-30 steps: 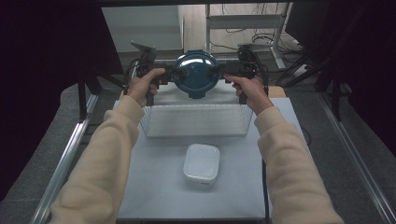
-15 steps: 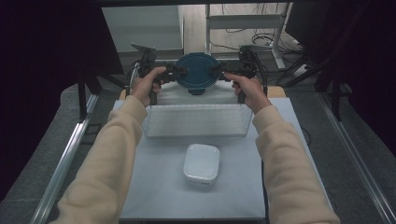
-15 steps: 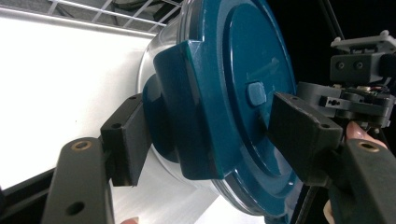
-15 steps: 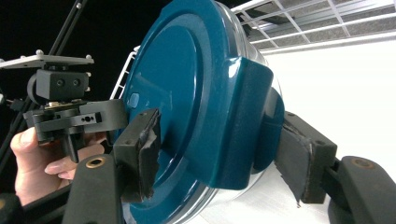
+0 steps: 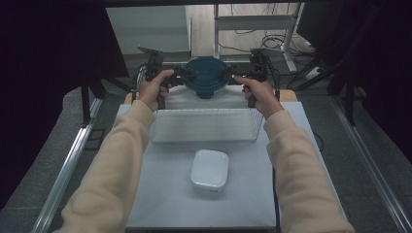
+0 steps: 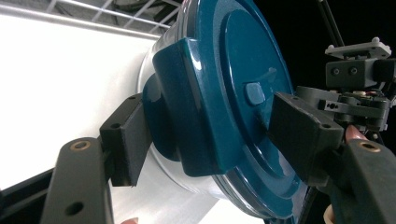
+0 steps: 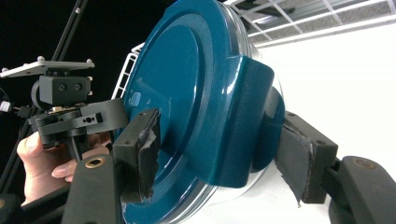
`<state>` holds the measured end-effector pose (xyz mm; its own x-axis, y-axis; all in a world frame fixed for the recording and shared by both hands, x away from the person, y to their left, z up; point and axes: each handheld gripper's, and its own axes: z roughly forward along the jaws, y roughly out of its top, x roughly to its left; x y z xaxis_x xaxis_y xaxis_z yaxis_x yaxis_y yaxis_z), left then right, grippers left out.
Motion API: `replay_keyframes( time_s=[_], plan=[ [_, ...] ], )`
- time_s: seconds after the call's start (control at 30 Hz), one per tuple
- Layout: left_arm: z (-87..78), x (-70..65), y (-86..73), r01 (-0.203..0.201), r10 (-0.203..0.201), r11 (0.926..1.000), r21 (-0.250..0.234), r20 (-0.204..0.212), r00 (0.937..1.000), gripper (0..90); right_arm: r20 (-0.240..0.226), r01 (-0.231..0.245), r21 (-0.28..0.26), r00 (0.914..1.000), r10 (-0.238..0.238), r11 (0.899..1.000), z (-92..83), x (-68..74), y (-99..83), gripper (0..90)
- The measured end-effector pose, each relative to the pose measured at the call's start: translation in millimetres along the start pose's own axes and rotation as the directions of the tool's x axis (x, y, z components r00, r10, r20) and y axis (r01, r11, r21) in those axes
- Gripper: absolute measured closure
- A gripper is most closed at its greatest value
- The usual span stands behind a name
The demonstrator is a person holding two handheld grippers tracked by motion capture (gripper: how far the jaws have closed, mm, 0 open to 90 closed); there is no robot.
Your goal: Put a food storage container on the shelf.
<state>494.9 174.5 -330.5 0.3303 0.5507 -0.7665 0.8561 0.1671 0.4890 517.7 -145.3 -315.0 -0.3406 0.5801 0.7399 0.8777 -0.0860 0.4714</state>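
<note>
The round container with a teal plastic lid and clear body hangs at the far end of the white tabletop, beyond the wire basket, carried between my two tools. From the high view I see it lid-up, my left gripper at its left edge and my right gripper at its right edge, each clamped on one of the lid's side latches. A white rounded-square box sits on the tabletop nearer to me, well apart from the basket.

The left gripper view gives me what the high view cannot: the left gripper has one jaw behind the teal latch on the clear wall side and the other pressed on the lid's top face. The right gripper view shows the same arrangement mirrored, the right gripper closed across the other latch, with torn padding on both jaws. Each of these views also catches the opposite gripper and the fingers holding it past the lid's edge.
</note>
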Motion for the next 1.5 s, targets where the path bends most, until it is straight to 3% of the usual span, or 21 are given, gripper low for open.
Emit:
replay_keyframes(
  time_s=[0.23, 0.4, 0.5, 0.57, 0.7, 0.77, 0.83, 0.87, 0.93, 1.0, 1.07, 1.2, 1.3, 1.37, 1.43, 1.5],
  plan=[
    [-0.2, 0.3, -1.8, -0.006, 0.005, 0.9999, 0.01, 0.009, 0.9999, 31.3, 0.003, -0.015, 0.018, 0.9999, 0.015, 1.0, -1.1, -1.0, -1.0, 34.2],
    [2.1, 1.7, -2.4, -0.019, 0.019, 0.9998, 0.006, 0.012, 0.9998, 28.6, 0.031, 0.032, 0.0, 0.999, -0.032, 0.999, -1.0, -0.2, -0.9, 31.5],
    [2.0, -0.8, -3.5, -0.053, 0.053, 0.9986, -0.004, -0.012, 0.9985, 26.8, 0.048, 0.065, -0.015, 0.9968, -0.064, 0.998, -2.0, 1.5, -1.8, 30.2],
    [0.0, -5.8, -5.3, -0.101, 0.098, 0.9942, -0.037, -0.072, 0.9926, 22.8, 0.085, 0.106, -0.039, 0.9911, -0.102, 0.994, -4.8, 4.7, -3.3, 27.1],
    [-11.9, -16.8, -10.6, -0.2, 0.186, 0.9762, -0.084, -0.15, 0.971, 15.9, 0.097, 0.154, -0.048, 0.984, -0.149, 0.987, -10.5, 12.8, -8.2, 20.3],
    [-19.3, -22.6, -14.9, -0.259, 0.238, 0.9622, -0.084, -0.2, 0.9504, 15.5, 0.156, 0.211, -0.044, 0.9671, -0.202, 0.977, -13.3, 21.8, -13.4, 15.8],
    [-26.9, -27.0, -21.1, -0.302, 0.274, 0.9492, -0.09, -0.233, 0.933, 15.8, 0.222, 0.273, -0.048, 0.9409, -0.256, 0.961, -17.1, 32.2, -20.6, 14.2],
    [-30.7, -27.8, -24.5, -0.314, 0.286, 0.9448, -0.094, -0.227, 0.9307, 16.4, 0.234, 0.295, -0.055, 0.9326, -0.275, 0.954, -19.9, 36.5, -24.6, 14.2],
    [-37.8, -29.1, -32.7, -0.314, 0.289, 0.9436, -0.105, -0.203, 0.9356, 16.9, 0.232, 0.324, -0.064, 0.9247, -0.302, 0.944, -25.8, 42.8, -32.3, 14.3],
    [-44.3, -31.7, -42.6, -0.334, 0.31, 0.937, -0.104, -0.193, 0.9309, 17.5, 0.229, 0.349, -0.074, 0.9178, -0.325, 0.934, -32.2, 46.4, -39.7, 14.6],
    [-50.3, -35.9, -53.9, -0.37, 0.346, 0.9247, -0.091, -0.204, 0.9158, 17.7, 0.225, 0.381, -0.077, 0.9071, -0.356, 0.921, -39.4, 49.0, -47.4, 15.2],
    [-62.9, -41.9, -79.1, -0.421, 0.402, 0.904, -0.077, -0.184, 0.8972, 18.6, 0.21, 0.48, -0.078, 0.8646, -0.457, 0.874, -50.1, 50.4, -67.5, 17.6],
    [-72.0, -41.9, -98.5, -0.461, 0.44, 0.8845, -0.074, -0.198, 0.8761, 19.7, 0.206, 0.526, -0.066, 0.8386, -0.504, 0.848, -55.1, 48.6, -86.5, 17.9],
    [-76.6, -38.7, -111.8, -0.469, 0.447, 0.8798, -0.08, -0.194, 0.873, 20.1, 0.217, 0.557, -0.056, 0.8166, -0.535, 0.828, -58.3, 46.8, -99.7, 18.7],
    [-79.7, -34.0, -125.5, -0.473, 0.451, 0.8775, -0.079, -0.202, 0.8697, 20.4, 0.213, 0.577, -0.049, 0.8034, -0.556, 0.815, -61.1, 43.3, -112.7, 19.2],
    [-81.3, -29.3, -140.5, -0.488, 0.462, 0.8694, -0.075, -0.224, 0.8579, 20.9, 0.215, 0.594, -0.05, 0.7918, -0.572, 0.803, -63.5, 38.3, -126.8, 20.0]
  ],
)
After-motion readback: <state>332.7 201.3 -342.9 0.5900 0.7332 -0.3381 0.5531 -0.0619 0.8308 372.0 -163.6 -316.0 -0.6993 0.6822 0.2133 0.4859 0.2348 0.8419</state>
